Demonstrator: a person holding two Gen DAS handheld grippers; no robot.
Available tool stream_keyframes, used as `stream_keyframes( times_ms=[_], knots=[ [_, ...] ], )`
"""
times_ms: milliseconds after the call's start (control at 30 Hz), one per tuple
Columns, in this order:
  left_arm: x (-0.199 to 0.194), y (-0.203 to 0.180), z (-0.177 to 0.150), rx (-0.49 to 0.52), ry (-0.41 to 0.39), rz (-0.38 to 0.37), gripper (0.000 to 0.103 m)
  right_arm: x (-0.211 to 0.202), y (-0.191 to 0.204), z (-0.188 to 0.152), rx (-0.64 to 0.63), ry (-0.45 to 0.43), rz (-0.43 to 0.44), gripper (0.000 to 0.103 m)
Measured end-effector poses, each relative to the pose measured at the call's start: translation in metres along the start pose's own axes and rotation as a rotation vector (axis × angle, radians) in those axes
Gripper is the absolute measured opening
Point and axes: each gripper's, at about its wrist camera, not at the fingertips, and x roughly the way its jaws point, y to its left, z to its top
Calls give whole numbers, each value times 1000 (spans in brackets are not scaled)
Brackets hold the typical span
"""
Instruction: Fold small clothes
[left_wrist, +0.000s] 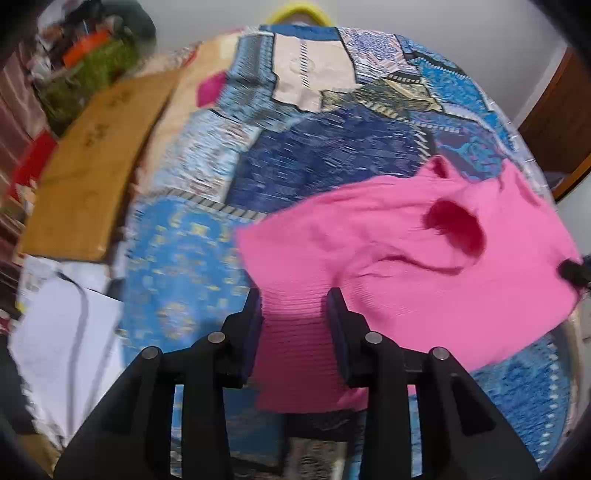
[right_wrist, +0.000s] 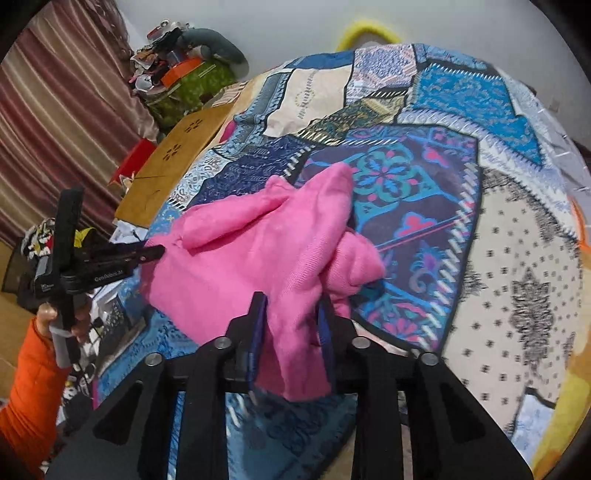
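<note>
The pink garment (left_wrist: 399, 258) lies on the patchwork bedspread (left_wrist: 325, 155), spread toward the right side in the left wrist view, with a rounded opening in the cloth facing up. The left gripper (left_wrist: 295, 317) points steeply down at the near edge of the garment. Its 2 jaws stand apart with a ribbed strip of the pink cloth running between them; the cloth fills the gap, but whether the pads press on it cannot be told. The right gripper (right_wrist: 291, 321) sits at the opposite side of the garment (right_wrist: 258, 258), where the cloth is bunched into folds and humps. A hanging flap of pink cloth passes between its 2 jaws and drops below them; the jaws are parted, and contact between pads and cloth cannot be confirmed. In the right wrist view, the left gripper (right_wrist: 155, 253) appears at the left edge of the garment, carried by a hand (right_wrist: 55, 321) with an orange sleeve (right_wrist: 33, 391). A brown board (left_wrist: 92, 166) lies beside the bedspread, and a striped curtain (right_wrist: 62, 110) hangs behind it.
</note>
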Motion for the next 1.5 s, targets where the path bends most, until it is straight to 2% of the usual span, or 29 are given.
stream_keyframes(
  times_ms=[33, 100, 133, 167, 233, 333, 467, 600, 700, 867, 1067, 1167, 1233, 1367, 1500],
  knots=[
    [-3, 1, -1, 12, -6, 9, 37, -4, 0, 0, -9, -6, -10, 32],
    [-10, 2, 2, 18, -22, 0, 48, -9, -1, 0, -28, -18, -31, 35],
    [-16, 3, 4, 13, -35, -6, 60, -11, -1, 0, -37, -25, -38, 36],
    [-20, 1, 6, 12, -51, -12, 65, -13, 0, 0, -45, -32, -46, 36],
    [-30, -4, 8, 25, -91, -36, 72, -16, 1, 0, -57, -46, -62, 43],
    [-34, -21, 13, 56, -96, -81, 83, -18, 2, 0, -68, -66, -81, 52],
    [-21, -47, 19, 101, -60, -127, 87, -14, 5, 3, -85, -72, -82, 59],
    [7, -73, 24, 147, -6, -110, 87, -2, 4, 4, -92, -59, -95, 60],
    [23, -78, 30, 164, 3, -87, 87, 4, -1, 2, -80, -46, -81, 60],
    [38, -59, 47, 102, 7, -52, 87, 8, -11, -2, -65, -53, -78, 66],
    [39, -15, 71, -30, -12, 34, 87, 3, -12, -4, -62, -65, -93, 67],
    [19, 1, 76, -92, -57, 27, 87, -9, -8, -3, -77, -93, -124, 67],
    [-6, 7, 75, -114, -114, 23, 87, -23, -3, -1, -90, -127, -139, 67],
    [-59, 3, 69, -107, -232, 33, 87, -59, 11, 2, -105, -219, -141, 67],
    [-124, -4, 55, -94, -378, 4, 87, -99, 32, 4, -131, -328, -144, 67]
  ],
)
